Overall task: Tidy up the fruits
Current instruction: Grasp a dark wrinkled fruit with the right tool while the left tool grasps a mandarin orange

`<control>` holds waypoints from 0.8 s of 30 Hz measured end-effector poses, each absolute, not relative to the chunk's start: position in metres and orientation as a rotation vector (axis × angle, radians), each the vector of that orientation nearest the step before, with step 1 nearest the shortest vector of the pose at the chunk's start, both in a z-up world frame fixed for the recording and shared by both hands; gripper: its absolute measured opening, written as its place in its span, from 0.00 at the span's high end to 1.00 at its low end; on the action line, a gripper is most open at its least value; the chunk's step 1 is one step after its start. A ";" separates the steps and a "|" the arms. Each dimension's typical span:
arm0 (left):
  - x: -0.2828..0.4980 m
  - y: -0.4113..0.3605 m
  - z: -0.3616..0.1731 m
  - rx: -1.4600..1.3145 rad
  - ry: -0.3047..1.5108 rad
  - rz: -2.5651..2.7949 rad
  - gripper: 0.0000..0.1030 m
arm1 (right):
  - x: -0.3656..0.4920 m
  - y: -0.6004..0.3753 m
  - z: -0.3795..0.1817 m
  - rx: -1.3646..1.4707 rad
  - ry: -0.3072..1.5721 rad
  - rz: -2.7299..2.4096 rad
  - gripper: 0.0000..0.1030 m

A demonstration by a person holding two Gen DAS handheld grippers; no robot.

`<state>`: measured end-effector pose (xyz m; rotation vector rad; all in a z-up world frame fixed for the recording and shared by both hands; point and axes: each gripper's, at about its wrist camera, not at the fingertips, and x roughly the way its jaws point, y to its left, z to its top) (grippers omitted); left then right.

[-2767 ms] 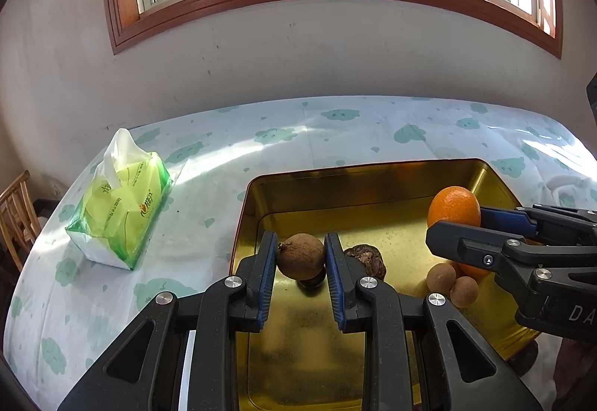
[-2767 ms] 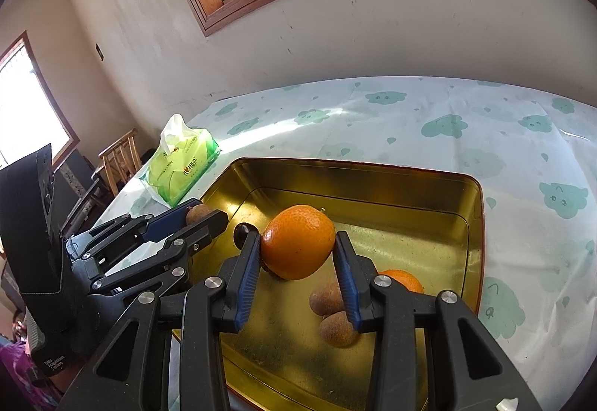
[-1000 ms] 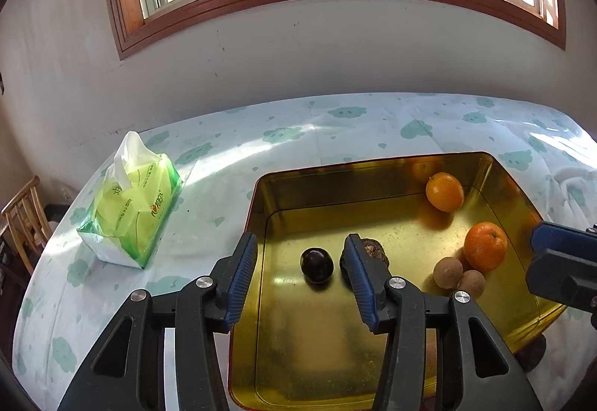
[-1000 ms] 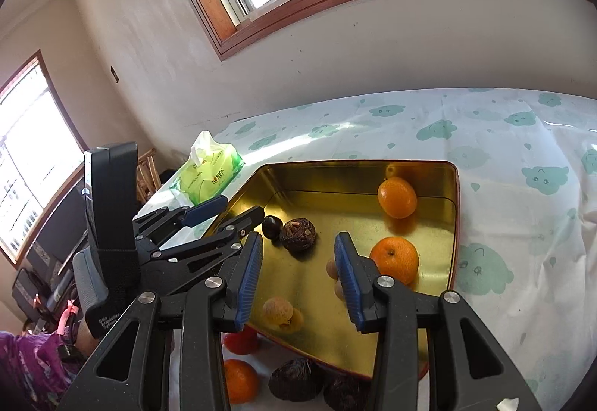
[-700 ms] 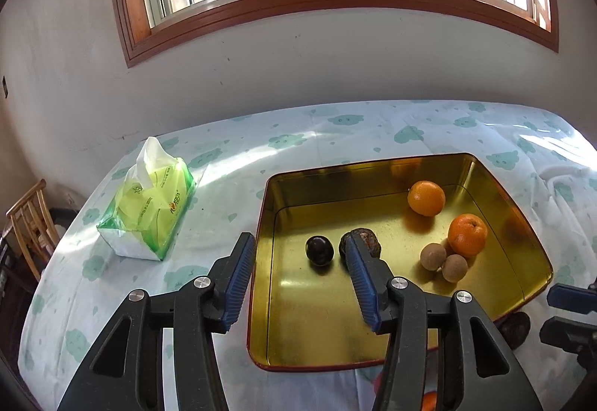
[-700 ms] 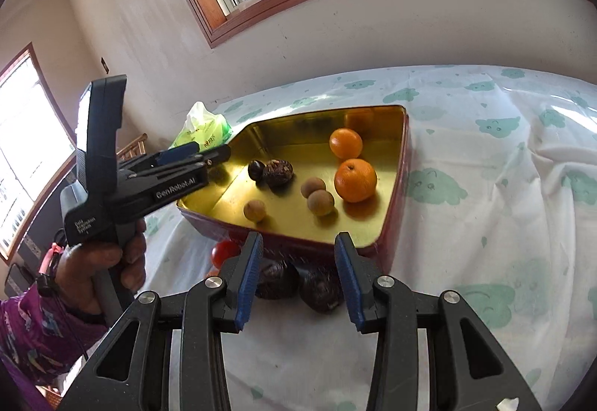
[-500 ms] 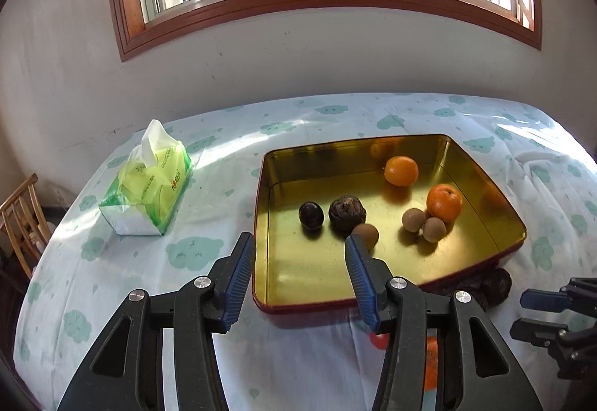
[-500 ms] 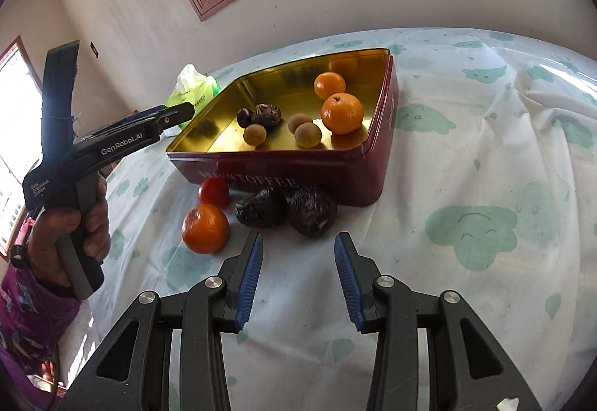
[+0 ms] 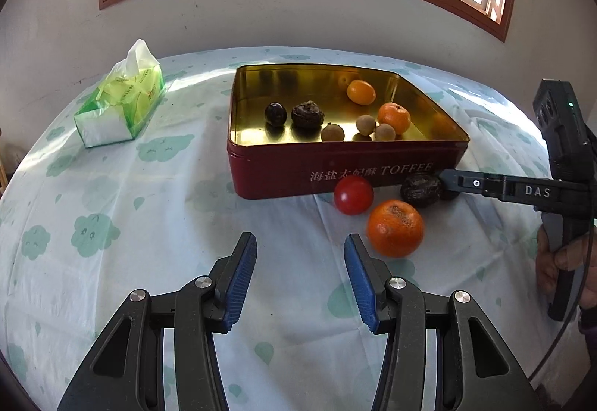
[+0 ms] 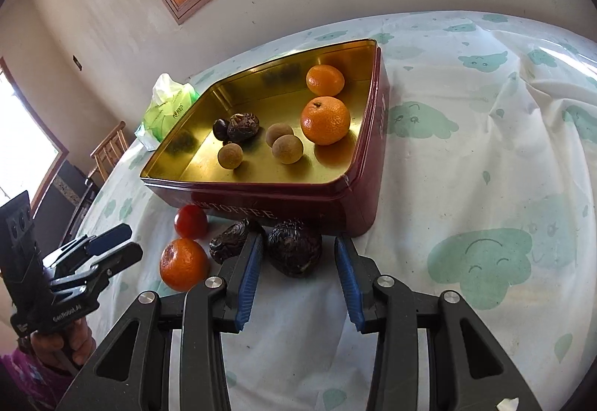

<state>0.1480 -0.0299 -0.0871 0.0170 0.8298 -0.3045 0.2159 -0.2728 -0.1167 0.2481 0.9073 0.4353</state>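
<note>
A red toffee tin (image 9: 347,164) (image 10: 261,204) with a gold inside holds two oranges, three longans (image 10: 287,149), a dark plum and a wrinkled dark fruit. On the cloth before its front wall lie a tomato (image 9: 353,194) (image 10: 191,221), an orange (image 9: 395,228) (image 10: 183,263) and two wrinkled dark fruits. My right gripper (image 10: 298,246) (image 9: 446,181) stands open around the right dark fruit (image 10: 294,250) (image 9: 421,190), with a gap at the right pad. The other dark fruit (image 10: 229,243) lies just outside its left finger. My left gripper (image 9: 300,250) (image 10: 127,241) is open and empty, left of the orange.
A green tissue pack (image 9: 119,101) (image 10: 168,101) lies left of the tin on the cloud-print tablecloth (image 9: 112,205). A wooden chair (image 10: 108,149) stands beyond the table's far left edge. A hand (image 9: 559,261) holds the right gripper's handle at the right.
Both grippers let go of their fruit in the tin and drew back to its near side. The right one has sunk around the dark fruit; the left has dropped toward the cloth.
</note>
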 end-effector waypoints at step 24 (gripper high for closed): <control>0.171 -0.095 -0.102 -0.086 0.907 -0.381 0.51 | 0.178 -0.303 -0.118 0.222 0.870 0.381 0.74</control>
